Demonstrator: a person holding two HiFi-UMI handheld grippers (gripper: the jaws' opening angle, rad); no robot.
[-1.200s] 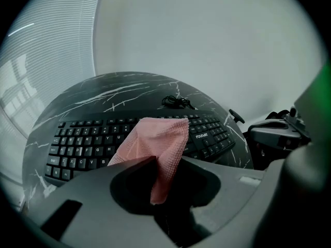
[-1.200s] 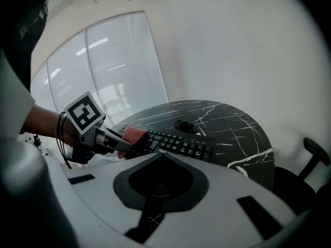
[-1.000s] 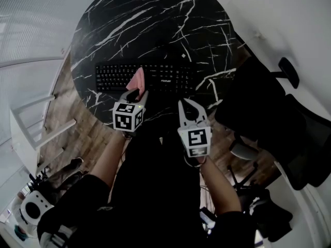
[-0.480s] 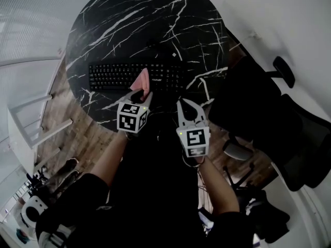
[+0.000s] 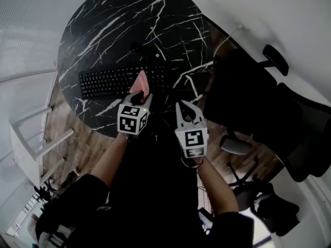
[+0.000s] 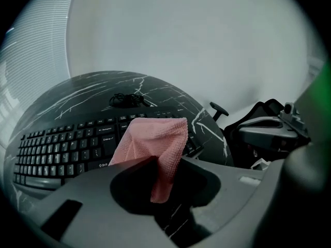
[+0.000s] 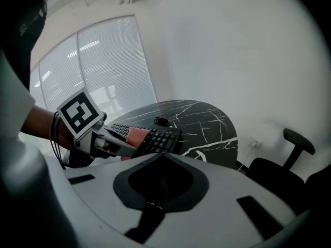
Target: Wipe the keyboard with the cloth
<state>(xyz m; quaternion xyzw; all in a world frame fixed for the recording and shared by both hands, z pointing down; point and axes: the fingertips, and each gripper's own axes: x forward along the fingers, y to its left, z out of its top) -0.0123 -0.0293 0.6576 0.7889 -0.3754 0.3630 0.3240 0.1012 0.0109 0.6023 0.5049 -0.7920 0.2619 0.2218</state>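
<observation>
the left gripper [image 5: 141,96] has its jaws closed on the pink cloth [image 6: 153,140]; one fold hangs down through the hollow behind the jaw tips and the rest bunches up beyond them. in the head view the cloth [image 5: 140,82] lies over the right part of the black keyboard [image 5: 111,81], near its front edge. the right gripper view places the cloth [image 7: 137,136] against the near side of the keyboard [image 7: 161,137], but contact with the keys cannot be confirmed. the right gripper [image 7: 161,155] has its jaws brought together with nothing between them. in the head view it is held just right of the left gripper, over the near rim of the table [image 5: 129,30], clear of the keyboard. the table is round, black marble with white veins. a coiled black cable [image 6: 126,99] lies on it behind the keyboard. a black office chair [image 5: 258,97] stands to the right of the table.
</observation>
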